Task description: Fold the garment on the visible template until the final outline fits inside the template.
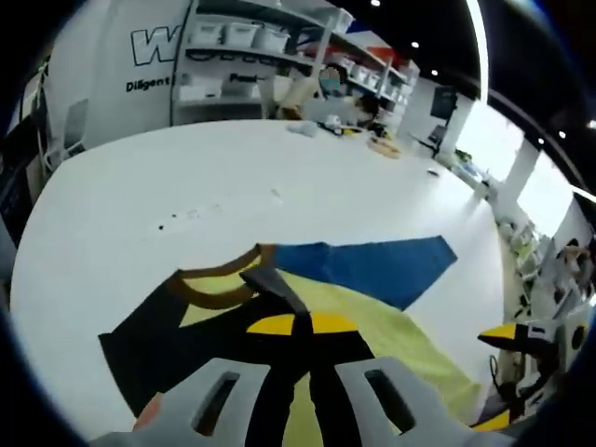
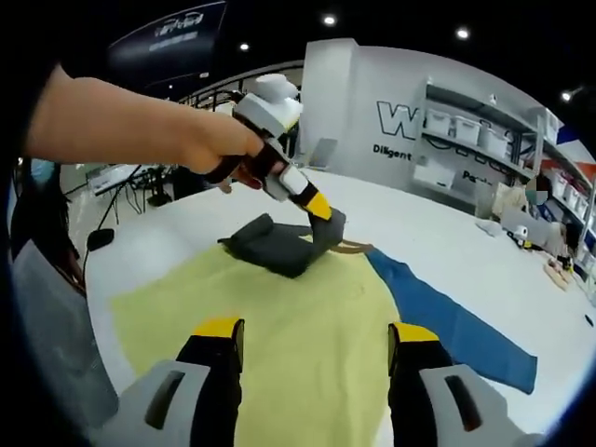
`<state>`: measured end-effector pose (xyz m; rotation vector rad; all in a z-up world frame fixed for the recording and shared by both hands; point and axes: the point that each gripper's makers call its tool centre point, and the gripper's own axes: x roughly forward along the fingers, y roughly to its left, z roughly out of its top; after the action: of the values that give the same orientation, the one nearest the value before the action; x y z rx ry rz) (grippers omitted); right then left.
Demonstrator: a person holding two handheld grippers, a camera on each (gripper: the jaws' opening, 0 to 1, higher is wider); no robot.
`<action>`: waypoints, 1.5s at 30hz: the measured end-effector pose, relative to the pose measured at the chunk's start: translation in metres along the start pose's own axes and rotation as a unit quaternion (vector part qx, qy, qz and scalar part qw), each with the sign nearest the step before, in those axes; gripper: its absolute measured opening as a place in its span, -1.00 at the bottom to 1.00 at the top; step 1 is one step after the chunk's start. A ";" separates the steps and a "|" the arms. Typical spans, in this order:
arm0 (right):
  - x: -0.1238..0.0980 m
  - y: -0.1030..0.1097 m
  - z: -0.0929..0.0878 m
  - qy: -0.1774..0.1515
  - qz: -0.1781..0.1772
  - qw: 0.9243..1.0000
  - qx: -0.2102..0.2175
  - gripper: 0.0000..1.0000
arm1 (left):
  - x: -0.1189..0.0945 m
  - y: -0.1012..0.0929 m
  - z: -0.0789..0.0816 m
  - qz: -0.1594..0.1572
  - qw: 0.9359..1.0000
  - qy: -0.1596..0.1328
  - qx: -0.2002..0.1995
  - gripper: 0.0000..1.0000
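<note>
Right gripper view is taken up first by the white bench [image 2: 438, 233], on which a pale yellow-green template sheet [image 2: 279, 326] is spread. A garment lies partly on that sheet: its blue sleeve [image 2: 456, 326] runs off the sheet's right edge and stretches away along the bench toward the lower right, while its dark grey body [image 2: 279, 247] is bunched at the sheet's far edge. A brown neckband [image 2: 352, 248] is seen just beside the bunched part.

The sleeve's long axis is thus laid outward, away from the template, with its free end well apart from the sheet. The right tongs [image 2: 312, 346] are held wide apart and empty above the near part of the sheet, and the sleeve lies to their right and slightly ahead. The left tongs [image 2: 321, 212], gripped by a hand [image 2: 209, 149], are pressed into the dark bunch at the far edge; a fold of that cloth appears to be pinched between their yellow tips.

Left gripper view shows the left tongs [image 1: 296, 326] drawn narrow on dark fabric [image 1: 186, 335], with the blue sleeve [image 1: 372, 265] trailing to the right.

By judgement, the sleeve is the part outside the outline, and the free right tongs are the nearer ones to bring it inward across the sheet.
</note>
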<state>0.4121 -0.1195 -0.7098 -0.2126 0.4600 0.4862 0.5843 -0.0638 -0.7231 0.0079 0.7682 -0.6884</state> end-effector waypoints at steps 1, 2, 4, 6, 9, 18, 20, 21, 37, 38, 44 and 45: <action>0.000 0.000 -0.001 0.001 0.000 1.000 0.000 0.26 | 0.005 -0.003 -0.003 -0.001 1.000 0.002 0.000 -1.00; 0.000 0.000 -0.002 0.003 0.001 1.000 0.000 0.26 | 0.010 -0.006 -0.005 -0.002 1.000 0.005 0.000 -1.00; 0.002 0.000 -0.004 0.007 0.002 1.000 0.000 0.26 | 0.020 -0.013 -0.013 -0.004 1.000 0.017 0.005 -1.00; 0.003 0.001 -0.005 0.010 0.004 1.000 -0.001 0.26 | 0.028 -0.018 -0.019 -0.006 1.000 0.025 0.009 -1.00; 0.003 0.002 -0.005 0.012 0.007 1.000 -0.002 0.26 | 0.035 -0.024 -0.023 -0.007 0.999 0.031 0.013 -1.00; 0.006 0.005 -0.009 0.020 0.015 1.000 -0.003 0.25 | 0.054 -0.030 -0.032 -0.010 0.999 0.041 0.025 -1.00; 0.007 0.005 -0.009 0.021 0.015 1.000 -0.004 0.25 | 0.058 -0.034 -0.034 -0.017 0.999 0.040 0.026 -1.00; 0.007 0.005 -0.009 0.021 0.016 1.000 -0.004 0.25 | 0.060 -0.036 -0.034 -0.021 0.999 0.037 0.027 -0.96; 0.009 0.009 -0.012 0.027 0.022 0.999 -0.007 0.24 | 0.071 -0.050 -0.046 -0.045 0.996 0.046 0.055 -0.76; 0.009 0.009 -0.012 0.027 0.022 0.999 -0.007 0.24 | 0.071 -0.049 -0.048 -0.044 0.996 0.048 0.056 -0.77; 0.008 0.009 -0.012 0.027 0.022 0.999 -0.008 0.23 | 0.074 -0.043 -0.056 -0.042 0.997 0.052 0.040 -0.89; 0.008 0.009 -0.012 0.026 0.023 0.999 -0.008 0.23 | 0.074 -0.042 -0.056 -0.041 0.997 0.052 0.039 -0.92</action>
<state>0.4095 -0.1116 -0.7250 -0.2316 0.5135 0.5295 0.5620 -0.1247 -0.8017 0.0837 0.8445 -0.8002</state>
